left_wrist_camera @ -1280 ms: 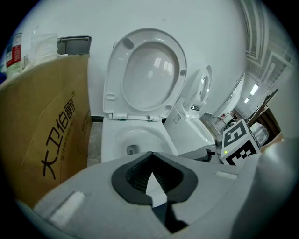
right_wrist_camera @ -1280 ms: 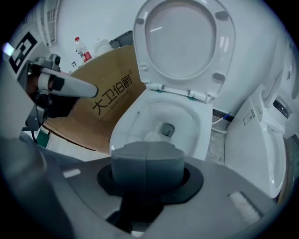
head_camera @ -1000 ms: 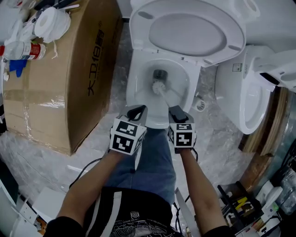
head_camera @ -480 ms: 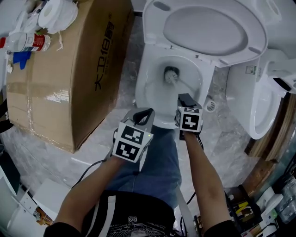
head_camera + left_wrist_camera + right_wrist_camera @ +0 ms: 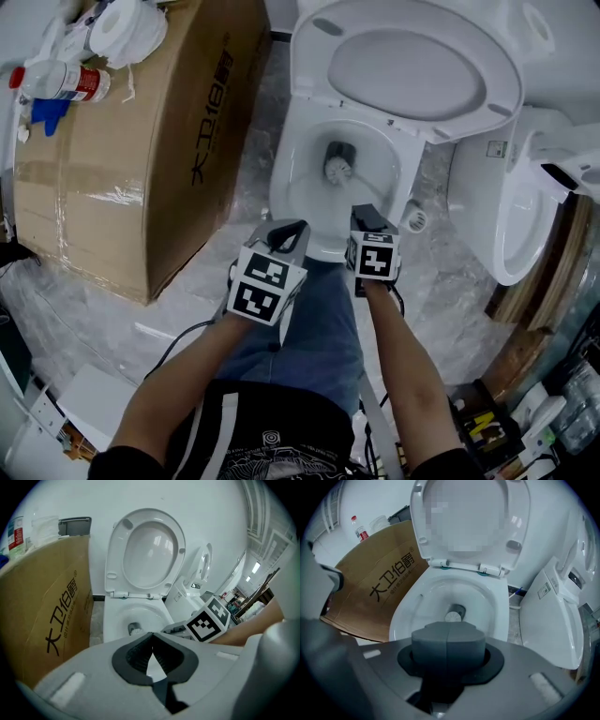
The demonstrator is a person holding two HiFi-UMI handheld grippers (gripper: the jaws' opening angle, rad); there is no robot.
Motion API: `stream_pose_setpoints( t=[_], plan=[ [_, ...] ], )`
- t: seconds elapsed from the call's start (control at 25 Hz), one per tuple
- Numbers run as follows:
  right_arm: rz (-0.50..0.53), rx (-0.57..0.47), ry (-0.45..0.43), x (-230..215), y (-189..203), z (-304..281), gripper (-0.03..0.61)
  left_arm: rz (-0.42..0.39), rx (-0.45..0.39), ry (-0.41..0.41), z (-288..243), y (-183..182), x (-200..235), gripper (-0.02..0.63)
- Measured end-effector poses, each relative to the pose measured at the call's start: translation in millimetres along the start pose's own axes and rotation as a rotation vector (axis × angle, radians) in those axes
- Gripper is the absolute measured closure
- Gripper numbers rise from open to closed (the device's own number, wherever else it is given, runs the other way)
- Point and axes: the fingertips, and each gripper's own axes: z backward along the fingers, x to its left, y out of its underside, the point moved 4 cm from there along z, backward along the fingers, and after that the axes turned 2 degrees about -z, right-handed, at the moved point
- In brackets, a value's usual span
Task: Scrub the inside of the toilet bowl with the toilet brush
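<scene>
Looking straight down at a toilet (image 5: 309,239) with the lid (image 5: 412,61) flipped up. Got the brush (image 5: 337,169) clamped in the right gripper (image 5: 367,217), jaws squeezed tight together on the handle, hovering just over the front rim. Can see the white bristle head sitting low in the bowl (image 5: 295,183), right at the drain hole, with the handle slanting up and back to the gripper. Same thing from the right gripper view: closed jaws up front, brush head poking out just past them at the drain.

Holding the left gripper (image 5: 286,232) just beside the right one, near the front lip too. Jaw tips pinched together with nothing in them, only a small gap behind the tips. Can't tell if it's touching the porcelain.

Got a big cardboard box (image 5: 141,141) right up against the toilet's left side, with a red-label bottle (image 5: 61,84) on top. Also spotted a second toilet (image 5: 506,206) off to the right on the marbled floor (image 5: 225,272).
</scene>
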Motion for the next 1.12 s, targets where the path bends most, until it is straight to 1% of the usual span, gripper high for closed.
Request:
stream_pose_setpoints(
  t=[0.08, 0.2, 0.32, 0.56, 0.72, 0.8, 0.96, 1.12],
  plan=[
    [-0.002, 0.015, -0.005, 3.1, 7.5, 6.9, 0.429, 0.001, -0.009, 0.004, 2.3, -3.9, -5.6, 0.612],
    [-0.001, 0.027, -0.022, 7.6, 8.9, 21.3, 0.430, -0.003, -0.025, 0.012, 7.4, -10.1, -14.1, 0.612],
    [0.019, 0.040, -0.026, 9.5, 11.1, 39.3, 0.430, 0.000, -0.039, 0.021, 14.9, -14.2, -23.1, 0.612],
    [-0.004, 0.054, -0.036, 20.6, 18.7, 89.8, 0.430, 0.046, -0.069, 0.056, 36.3, -21.0, -37.6, 0.612],
    [0.018, 0.011, 0.005, 15.1, 13.5, 118.3, 0.430, 0.051, -0.113, 0.082, 44.8, -34.8, -43.2, 0.612],
    [0.016, -0.007, 0.012, 17.8, 11.2, 136.0, 0.430, 0.047, -0.134, 0.102, 51.5, -40.9, -49.7, 0.612],
    [-0.015, -0.087, 0.010, 20.2, -1.8, 166.2, 0.430, 0.019, -0.173, 0.131, 56.8, -57.3, -62.5, 0.614],
    [-0.039, -0.150, -0.014, 26.5, -3.9, 201.5, 0.430, 0.022, -0.210, 0.145, 72.0, -65.8, -84.6, 0.614]
  ],
)
